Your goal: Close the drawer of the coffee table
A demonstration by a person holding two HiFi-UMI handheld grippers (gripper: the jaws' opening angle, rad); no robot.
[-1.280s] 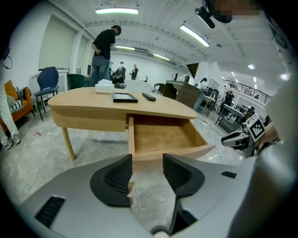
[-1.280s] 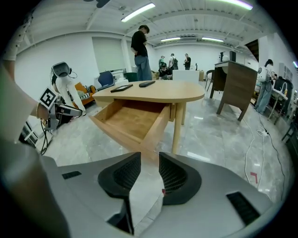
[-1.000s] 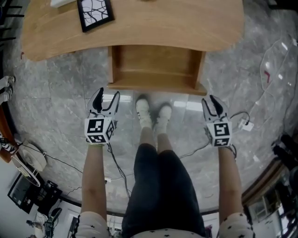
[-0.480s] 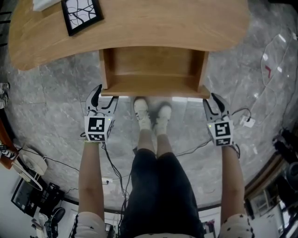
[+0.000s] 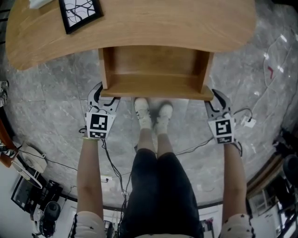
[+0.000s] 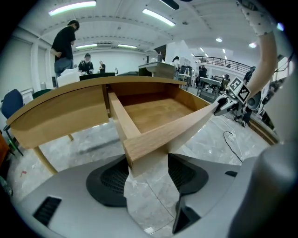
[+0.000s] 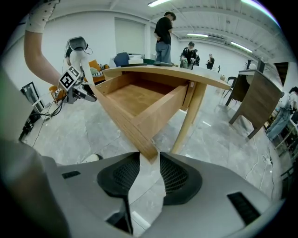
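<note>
The wooden coffee table point(image 5: 163, 23) has its drawer point(image 5: 153, 69) pulled out toward me, and the drawer holds nothing. My left gripper point(image 5: 104, 95) is at the drawer's front left corner. In the left gripper view that corner point(image 6: 139, 148) sits between the wide-set jaws of my left gripper point(image 6: 148, 160). My right gripper point(image 5: 215, 98) is at the front right corner. There the corner point(image 7: 148, 151) pokes between the tips of my right gripper point(image 7: 149, 162), whose jaws stand narrower. I see neither pair of pads clamped on the wood.
A black-framed picture point(image 5: 79, 11) lies on the tabletop at the far left. My white shoes point(image 5: 151, 114) stand on the grey marble floor just under the drawer front. Cables point(image 5: 111, 158) trail across the floor behind my legs. People stand beyond the table point(image 6: 63, 44).
Both grippers have moved forward and down from the floor area in front of the drawer to its two front corners. The drawer stays pulled out.
</note>
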